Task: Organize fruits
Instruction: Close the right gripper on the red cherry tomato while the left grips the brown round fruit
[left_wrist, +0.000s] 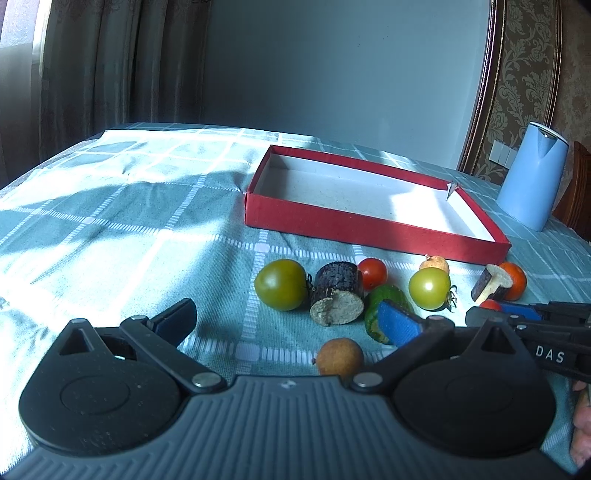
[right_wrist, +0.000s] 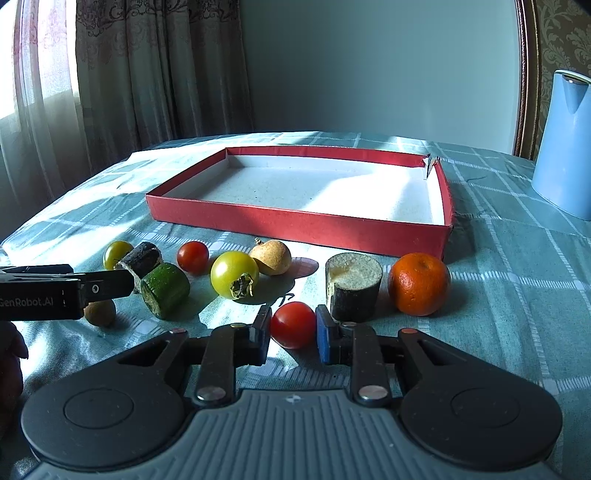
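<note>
A red shallow box (right_wrist: 295, 221) with a white floor lies on the checked cloth; it also shows in the left wrist view (left_wrist: 369, 229). In front of it lie green tomatoes (right_wrist: 234, 274), red cherry tomatoes (right_wrist: 192, 256), an orange (right_wrist: 419, 283), brown round fruits (right_wrist: 271, 256) and cut vegetable pieces (right_wrist: 352, 286). My right gripper (right_wrist: 292, 326) stands with its blue pads on both sides of a red cherry tomato (right_wrist: 293, 325), touching or nearly touching it. My left gripper (left_wrist: 288, 317) is open and empty above a small brown fruit (left_wrist: 340, 357), with a green tomato (left_wrist: 281, 284) and dark cut piece (left_wrist: 336, 297) ahead.
A blue jug (right_wrist: 565, 147) stands at the right, behind the box; it shows in the left wrist view too (left_wrist: 532, 177). Curtains (right_wrist: 129, 74) hang behind the table's far left edge. The left gripper's body (right_wrist: 55, 291) reaches in from the left over the fruits.
</note>
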